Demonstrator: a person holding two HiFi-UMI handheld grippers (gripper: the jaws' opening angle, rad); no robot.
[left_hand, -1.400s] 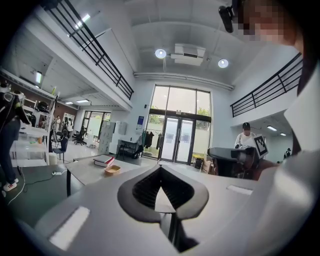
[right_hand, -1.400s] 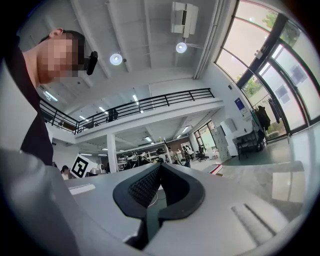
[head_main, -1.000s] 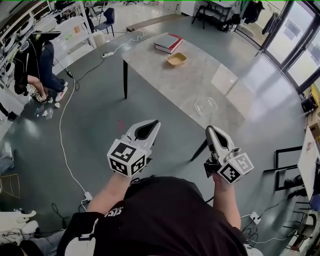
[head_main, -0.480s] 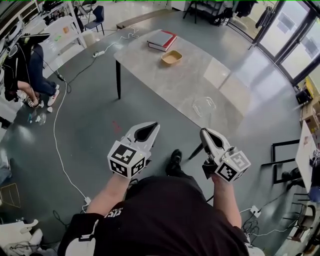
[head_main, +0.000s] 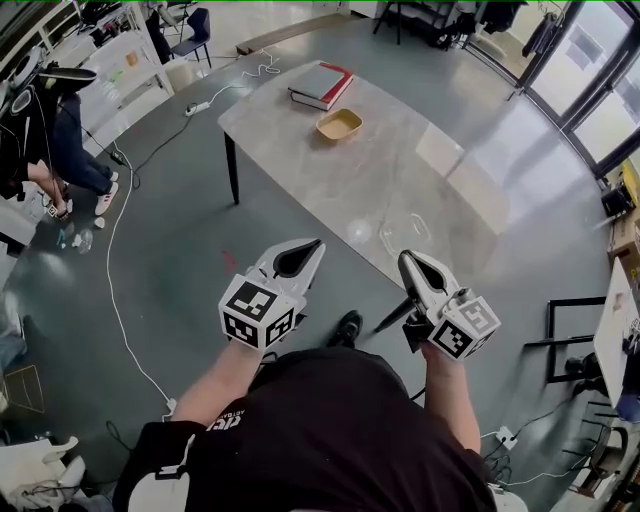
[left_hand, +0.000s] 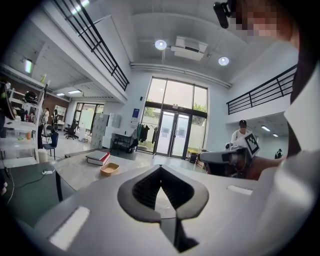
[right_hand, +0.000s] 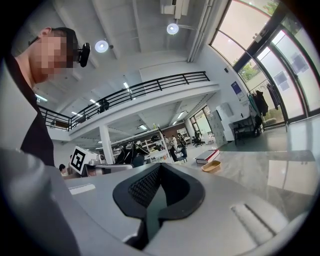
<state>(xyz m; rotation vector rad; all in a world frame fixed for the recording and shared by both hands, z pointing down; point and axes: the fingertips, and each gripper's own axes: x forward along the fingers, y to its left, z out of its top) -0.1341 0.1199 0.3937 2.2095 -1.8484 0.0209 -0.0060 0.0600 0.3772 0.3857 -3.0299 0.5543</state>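
Both tools are up in the air in front of the person, touching nothing. L gripper (head_main: 308, 245): jaws pressed together, nothing btwn them. R gripper (head_main: 406, 260): same, tips together, empty. The two are a bit apart.

Nearest thing is the dish (head_main: 405, 232), a see-through one. It lies flat on the table (head_main: 330, 170), near the edge closest to the person, just ahead of the R gripper. The bowl (head_main: 338, 124) & book (head_main: 320, 84) sit at the far end, well apart from the dish.

What could go wrong, I think:
- The dish is clear & the table is shiny w/ bright spots, so the rim is hard to see. A tool could come down on the wrong spot.
- Closed tips can't grab, they only poke. A poke could slide the dish, & b/c it's near the edge it could drop off & crack.
- The dish looks thin & slippery. A pinch on just the rim could make it tip or pop out.
- The shoe (head_main: 348, 324) is near the table leg (head_main: 392, 314). A kick there could shake the table.
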